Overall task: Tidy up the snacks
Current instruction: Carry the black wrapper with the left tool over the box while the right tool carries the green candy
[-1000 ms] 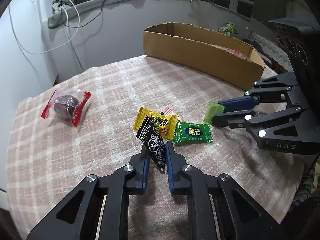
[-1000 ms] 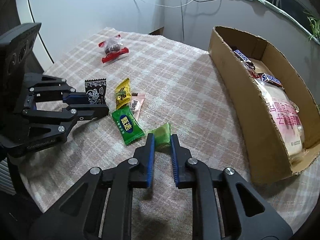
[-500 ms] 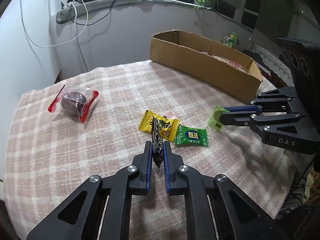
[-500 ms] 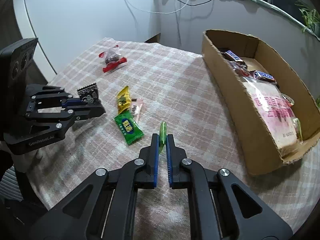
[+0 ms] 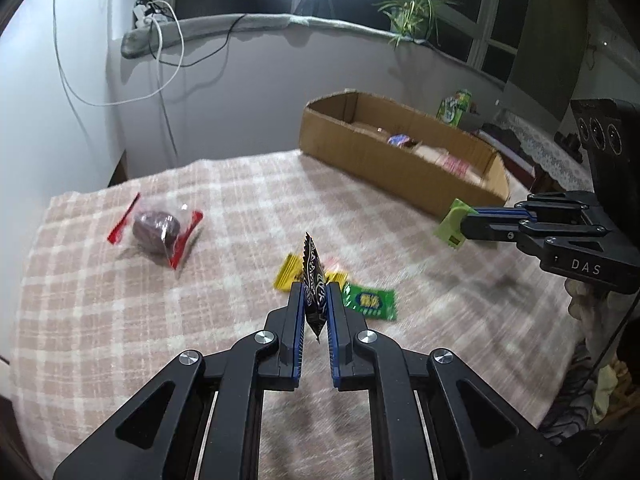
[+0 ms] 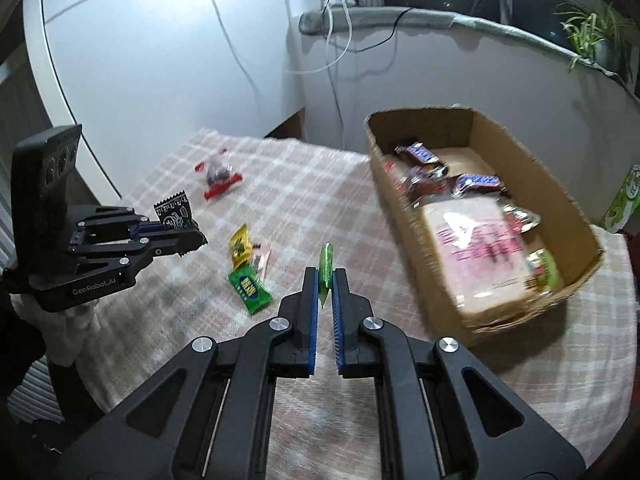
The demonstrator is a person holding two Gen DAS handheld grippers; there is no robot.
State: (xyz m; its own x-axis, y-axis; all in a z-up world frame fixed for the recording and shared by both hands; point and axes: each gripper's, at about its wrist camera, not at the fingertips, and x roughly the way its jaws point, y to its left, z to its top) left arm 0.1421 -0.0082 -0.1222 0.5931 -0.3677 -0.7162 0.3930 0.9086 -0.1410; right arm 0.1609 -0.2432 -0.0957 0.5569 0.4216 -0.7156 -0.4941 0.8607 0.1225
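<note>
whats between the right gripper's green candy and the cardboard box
Nothing but bare checked tablecloth. In the right wrist view, the light green candy held in the right gripper has no snack between it and the cardboard box.

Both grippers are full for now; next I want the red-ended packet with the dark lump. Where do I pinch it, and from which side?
Probably pinch a flat red end seal of the red-ended packet, coming from above. The middle bulges round its dark lump, so jaws could slip there; the near-right seal faces the left gripper and lies apart from the other snacks.
</note>
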